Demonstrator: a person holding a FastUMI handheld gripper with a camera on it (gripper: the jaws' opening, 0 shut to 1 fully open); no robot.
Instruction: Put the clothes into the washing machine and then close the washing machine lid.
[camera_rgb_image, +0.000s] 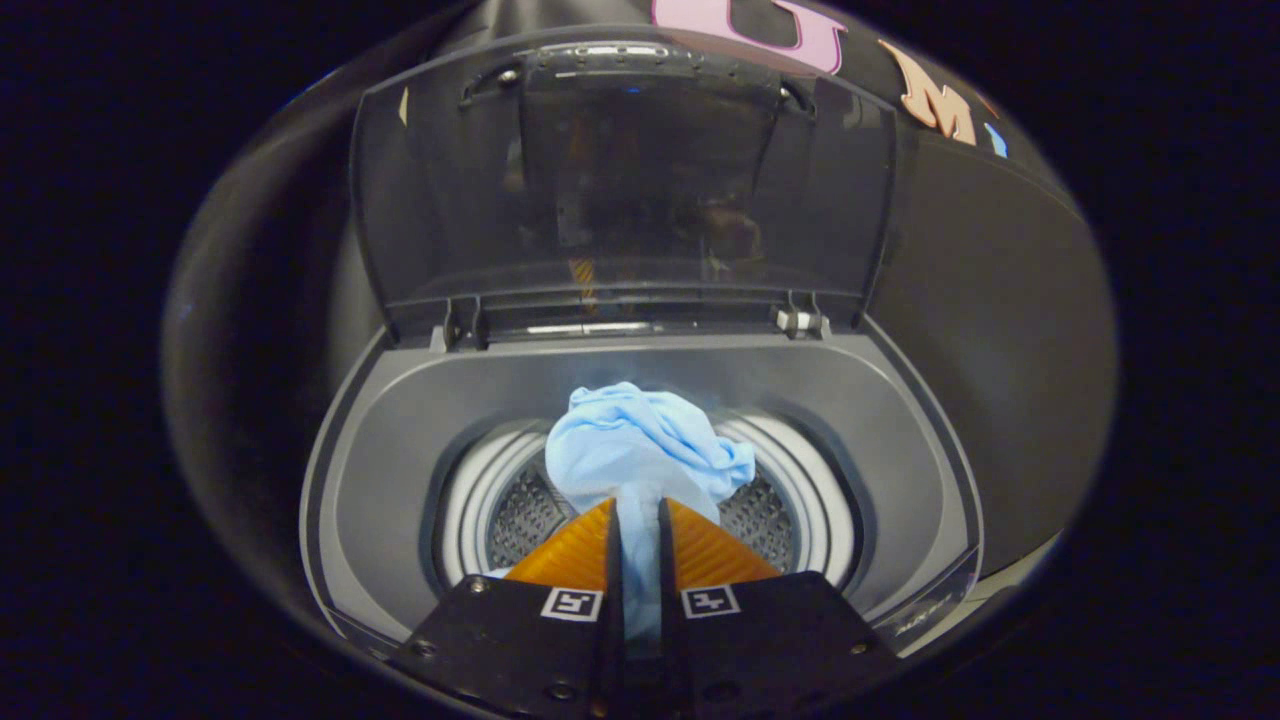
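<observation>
Fingers of your gripper are squeezed tight on a light blue shirt. A thin strip of the cloth runs down the narrow gap between them, and both fingers press on it from the sides.

The rest of the shirt puffs up in a soft, crumpled bunch just ahead of your fingertips. It hangs from your grip, right over the round hole of the washing machine. You can see the shiny drum with its many little holes on both sides of the cloth, below and behind it. A white ring goes around the drum's mouth.

The shirt is above the drum, near the middle of the opening. You cannot tell if its bottom part touches anything inside.

The grey top of the machine spreads out around the hole. Past the shirt, the washing machine lid stands up, wide open. It is dark and see-through, and it leans back toward the booth's wall. Two hinges hold it at the back edge of the machine, well beyond your fingers.
</observation>
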